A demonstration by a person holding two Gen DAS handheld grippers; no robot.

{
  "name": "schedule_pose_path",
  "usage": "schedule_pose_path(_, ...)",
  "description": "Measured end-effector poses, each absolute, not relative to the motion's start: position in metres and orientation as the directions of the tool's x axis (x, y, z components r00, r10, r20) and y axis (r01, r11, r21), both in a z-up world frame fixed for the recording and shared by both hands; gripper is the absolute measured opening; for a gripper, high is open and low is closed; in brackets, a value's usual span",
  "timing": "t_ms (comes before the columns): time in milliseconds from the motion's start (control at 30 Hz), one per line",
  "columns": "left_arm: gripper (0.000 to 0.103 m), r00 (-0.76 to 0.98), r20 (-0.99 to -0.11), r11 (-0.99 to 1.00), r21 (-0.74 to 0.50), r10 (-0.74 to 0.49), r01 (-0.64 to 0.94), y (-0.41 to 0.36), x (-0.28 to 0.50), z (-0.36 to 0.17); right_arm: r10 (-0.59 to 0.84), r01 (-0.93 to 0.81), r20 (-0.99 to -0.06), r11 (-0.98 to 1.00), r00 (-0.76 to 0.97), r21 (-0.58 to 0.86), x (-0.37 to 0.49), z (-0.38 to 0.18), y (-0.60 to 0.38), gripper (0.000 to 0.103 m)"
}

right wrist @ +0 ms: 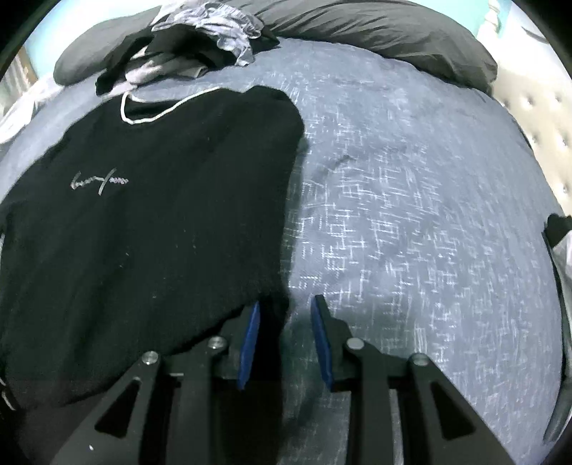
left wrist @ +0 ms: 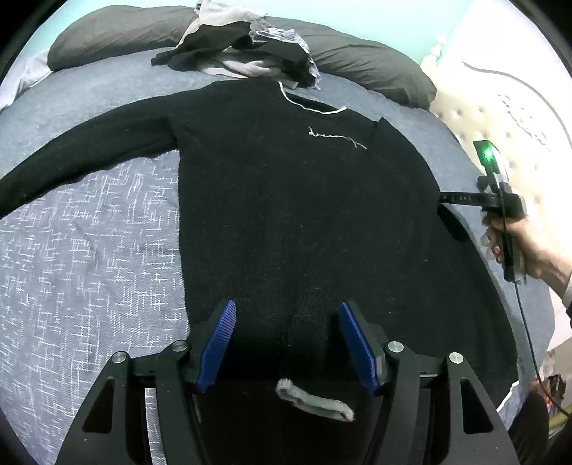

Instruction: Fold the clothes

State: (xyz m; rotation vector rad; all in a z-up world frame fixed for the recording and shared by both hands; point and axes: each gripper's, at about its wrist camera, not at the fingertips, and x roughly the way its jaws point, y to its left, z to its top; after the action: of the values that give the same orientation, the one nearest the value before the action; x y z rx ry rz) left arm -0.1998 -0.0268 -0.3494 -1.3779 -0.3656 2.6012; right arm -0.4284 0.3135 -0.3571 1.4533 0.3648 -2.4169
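A black sweater (left wrist: 293,200) with a white-edged neckline and small white script on the chest lies flat on the bed. One sleeve (left wrist: 71,157) stretches out to the left; the other is folded in along the body. My left gripper (left wrist: 287,304) hovers open over the sweater's lower part, its blue pads wide apart. A small light grey piece of cloth (left wrist: 314,399) lies between the finger bases. My right gripper (right wrist: 286,302), held by a hand (left wrist: 518,243), is at the sweater's right edge (right wrist: 282,250). Black fabric reaches in between its jaws, and a gap shows beside the right pad.
The grey-blue patterned bedcover (right wrist: 411,232) spreads to the right of the sweater. A pile of black, grey and white clothes (left wrist: 246,50) sits at the head of the bed in front of two dark pillows (left wrist: 118,34). A tufted white headboard (left wrist: 500,118) borders the right side.
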Motion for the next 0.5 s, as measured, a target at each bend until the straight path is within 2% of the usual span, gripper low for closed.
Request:
schedule_pose_path(167,0.065,-0.559,-0.786,-0.954,-0.298,0.266,-0.035,-0.029,-0.201,-0.35,-0.134,0.364,-0.868,-0.93,-0.478,-0.057,-0.43,-0.361,0.316,0.029)
schedule_pose_path(300,0.065,-0.559,-0.786,-0.955,-0.295,0.264,-0.036,-0.028,-0.202,-0.35,-0.126,0.34,-0.844,-0.938,-0.521,-0.07,-0.427,-0.355,0.319,0.009)
schedule_pose_path(500,0.065,-0.554,-0.79,-0.957,-0.287,0.263,-0.045,-0.025,-0.202,-0.352,-0.129,0.273,-0.839,-0.962,-0.528,-0.024,-0.429,-0.354,0.338,0.007)
